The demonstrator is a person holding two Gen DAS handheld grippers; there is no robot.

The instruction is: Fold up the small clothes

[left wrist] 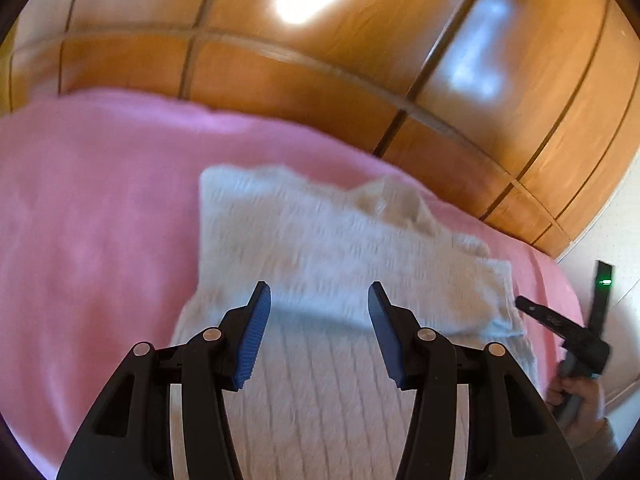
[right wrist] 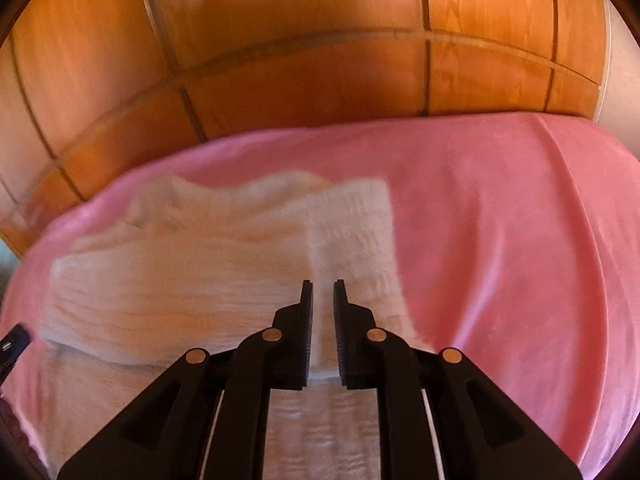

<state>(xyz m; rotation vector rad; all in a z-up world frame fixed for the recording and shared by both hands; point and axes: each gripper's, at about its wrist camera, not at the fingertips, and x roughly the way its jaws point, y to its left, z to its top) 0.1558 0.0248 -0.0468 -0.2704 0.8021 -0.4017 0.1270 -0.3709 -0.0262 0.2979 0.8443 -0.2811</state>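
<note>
A: Where does the white knit garment (left wrist: 320, 248) lie?

B: Spread on the pink blanket (left wrist: 88, 208) before a wall of wooden cupboard doors (left wrist: 328, 80), its far part already doubled over the nearer ribbed part. In the right wrist view a sleeve or side panel (right wrist: 352, 232) lies folded inward along its right edge.

A: And the grippers?

B: The left gripper (left wrist: 320, 312) hangs above the knit with its blue pads well apart and nothing between them. The right gripper (right wrist: 322, 296) shows only a narrow gap between its fingers, cloth visible behind that gap but none pinched.

A: How should it handle?

B: Likely soft, light and limp, with a fuzzy ribbed surface that grips well but stretches and sags. Best taken at a hem or corner edge, both layers together, rather than mid-panel.

A: Any writing?

B: None legible; a green light glows on the right-hand device (left wrist: 604, 281) held in a hand (left wrist: 580, 396)
</note>
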